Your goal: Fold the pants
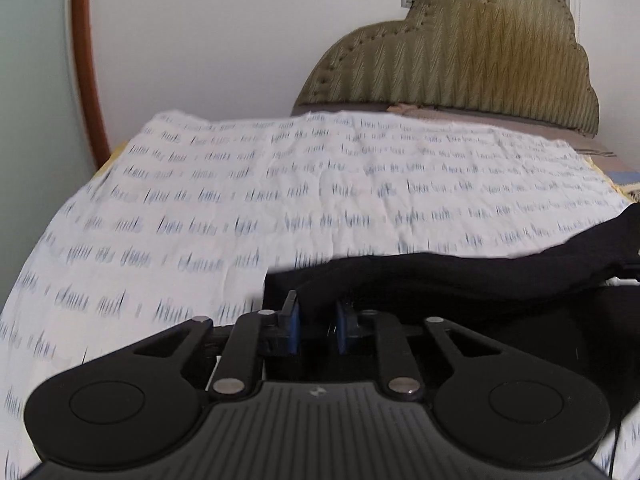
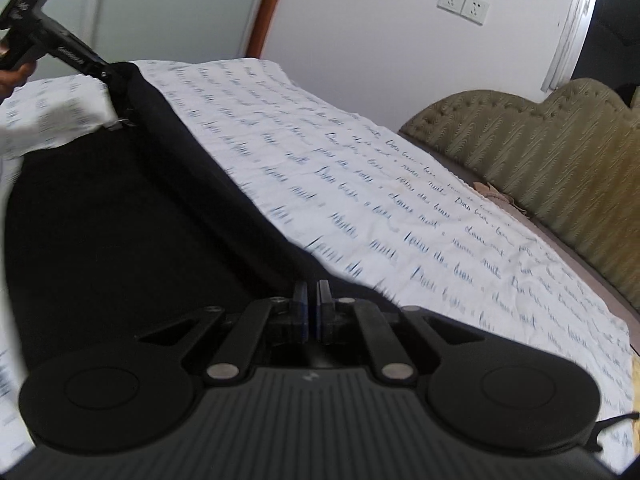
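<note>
**Fold in progress: both grippers on one edge of the pants**

Near field, left wrist view: the left gripper (image 1: pixel 316 326) has its blue-padded jaws drawn in on a bunched ridge of the black pants (image 1: pixel 460 280). Cloth fills the gap between the pads, so I read it as gripping the fabric. Near field, right wrist view: the right gripper (image 2: pixel 311 310) has its jaws almost together with a thin edge of the pants (image 2: pixel 120 232) running into them; judged as gripping that edge too.

The pants lie on the bed, on a white sheet (image 1: pixel 280 184) printed with blue script, toward the near side of the bed. One edge is raised and stretched between the two grippers.

Judgement on step: a fold-over is under way, the held edge being carried across the rest of the garment. The next move calls for both grippers to travel together at even height, keeping the edge taut, then lower it flush with the opposite edge before letting go. Uneven travel would skew the fold.

View differences: the right wrist view shows the whole taut edge reaching the left gripper (image 2: pixel 116 76) at the far left, plus a bit of the person's hand (image 2: pixel 14 74). The left wrist view shows none of that span, only its own grasp. Both views are motion-blurred.

Far field: an olive padded headboard (image 1: pixel 460 52) at the bed's far end, white wall with sockets (image 2: pixel 462 5).
</note>
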Demonstrator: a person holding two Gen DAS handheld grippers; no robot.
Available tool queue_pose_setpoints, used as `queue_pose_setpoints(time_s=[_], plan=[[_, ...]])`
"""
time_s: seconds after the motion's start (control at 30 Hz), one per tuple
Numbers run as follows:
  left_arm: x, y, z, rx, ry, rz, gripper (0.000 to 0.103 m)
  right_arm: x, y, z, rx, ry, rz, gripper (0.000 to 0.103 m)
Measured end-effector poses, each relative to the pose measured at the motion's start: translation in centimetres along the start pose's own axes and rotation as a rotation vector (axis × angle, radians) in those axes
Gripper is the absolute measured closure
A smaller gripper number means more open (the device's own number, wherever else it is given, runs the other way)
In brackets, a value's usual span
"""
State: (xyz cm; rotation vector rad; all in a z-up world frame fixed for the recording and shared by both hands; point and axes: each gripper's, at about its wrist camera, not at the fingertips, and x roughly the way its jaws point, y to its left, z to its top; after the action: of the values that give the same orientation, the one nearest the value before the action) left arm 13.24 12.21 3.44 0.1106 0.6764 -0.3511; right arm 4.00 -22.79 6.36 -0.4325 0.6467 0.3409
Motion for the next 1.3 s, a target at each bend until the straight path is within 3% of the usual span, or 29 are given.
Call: queue_pose_setpoints(time_s=[0.3,0.47,0.57,0.9,1.07,1.23,1.27,1.3], plan=[[-3.0,0.9,-7.4,-0.074,0.079,0.042,0.091,-3.8,7.3,-4.8,0.009,0.050,0.036,0.098],[-4.8,0.6,-8.6,-0.076,0.066,0.038,0.092,-4.7,7.6,-5.9,0.053,0.053,0.036,0.098],[-5.3,0.5,-8.0,-0.098,0.044,-0.015,0.091,-4.8,8.1,-5.9,0.018,0.057,0.022,0.098],[-2.6,1.7,-8.4,-0.412,0.222,-0.204,0.091,-4.2,9.3,-6.7,-0.026,0.098,0.008,0.098],[-1.0,2.2,-8.6,-0.573,0.240,-0.212,0.089,-4.2,9.2,-6.7,-0.021,0.088,0.000,0.098],[-0.2,2.6,-8.6,-0.720,0.232,-0.221,0.075,-4.4,9.2,-6.7,-0.014,0.083,-0.011,0.097],[-0.2,2.5,-8.6,-0.728,0.225,-0.221,0.068,-4.3,9.2,-6.7,-0.016,0.085,-0.011,0.095],[-0.2,2.3,-8.5,-0.734,0.218,-0.227,0.053,-4.4,9.4,-6.7,-0.020,0.082,-0.018,0.095]])
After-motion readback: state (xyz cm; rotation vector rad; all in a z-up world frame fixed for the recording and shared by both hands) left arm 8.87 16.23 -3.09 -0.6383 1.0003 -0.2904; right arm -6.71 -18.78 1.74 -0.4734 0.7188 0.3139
